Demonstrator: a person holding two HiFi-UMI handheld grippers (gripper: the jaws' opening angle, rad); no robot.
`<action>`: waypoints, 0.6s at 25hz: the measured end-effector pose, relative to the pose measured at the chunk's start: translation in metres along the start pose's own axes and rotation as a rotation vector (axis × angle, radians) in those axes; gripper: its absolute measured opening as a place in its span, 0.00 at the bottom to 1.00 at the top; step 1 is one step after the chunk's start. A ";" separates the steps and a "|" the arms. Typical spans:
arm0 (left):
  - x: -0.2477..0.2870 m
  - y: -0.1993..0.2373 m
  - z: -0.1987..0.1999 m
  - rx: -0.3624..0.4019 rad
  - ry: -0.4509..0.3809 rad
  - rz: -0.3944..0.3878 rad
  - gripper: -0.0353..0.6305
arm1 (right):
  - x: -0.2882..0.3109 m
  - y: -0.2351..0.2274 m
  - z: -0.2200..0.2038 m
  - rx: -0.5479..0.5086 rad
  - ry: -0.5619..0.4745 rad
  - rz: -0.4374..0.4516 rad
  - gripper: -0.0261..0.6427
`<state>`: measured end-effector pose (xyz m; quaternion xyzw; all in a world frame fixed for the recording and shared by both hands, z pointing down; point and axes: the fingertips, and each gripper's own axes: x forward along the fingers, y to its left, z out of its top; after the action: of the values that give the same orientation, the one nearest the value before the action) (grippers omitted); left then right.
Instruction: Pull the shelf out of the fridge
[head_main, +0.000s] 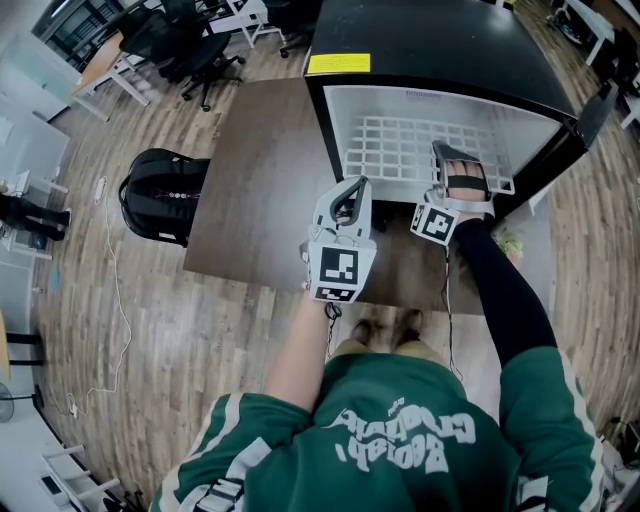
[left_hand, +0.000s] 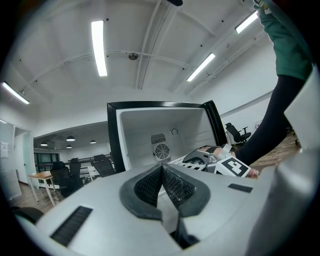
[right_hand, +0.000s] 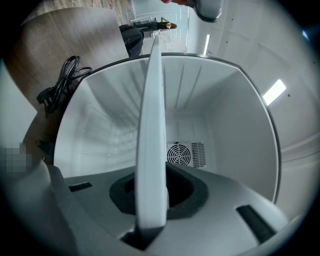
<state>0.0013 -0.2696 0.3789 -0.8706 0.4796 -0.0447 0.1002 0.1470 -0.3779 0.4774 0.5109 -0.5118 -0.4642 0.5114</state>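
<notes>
Nearest the person, the left tool (head_main: 348, 190) hangs over the table (head_main: 260, 180), its jaws pressed together and empty. At one o'clock, the right tool (head_main: 452, 152) pinches the front edge of the white shelf (head_main: 400, 145), which juts partway out of the black fridge (head_main: 430, 40) at twelve o'clock.

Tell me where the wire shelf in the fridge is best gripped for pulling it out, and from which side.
Grip the shelf by its front rim, coming in level from the open front of the fridge. That rim is a thin flat edge that jaws can close across, and the fridge walls enclose the other sides. The right gripper is clamped there.
</notes>
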 end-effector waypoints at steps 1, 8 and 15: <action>0.000 0.000 0.000 0.001 0.000 -0.001 0.08 | 0.000 0.000 0.000 0.000 0.000 0.000 0.13; -0.001 0.000 0.001 0.003 -0.002 -0.006 0.08 | -0.004 0.001 -0.001 -0.002 0.000 0.000 0.13; -0.005 0.006 0.010 -0.002 -0.017 -0.007 0.08 | -0.008 -0.004 0.000 -0.005 0.000 0.001 0.13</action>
<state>-0.0041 -0.2671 0.3678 -0.8727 0.4758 -0.0373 0.1031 0.1468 -0.3700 0.4726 0.5095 -0.5107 -0.4652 0.5129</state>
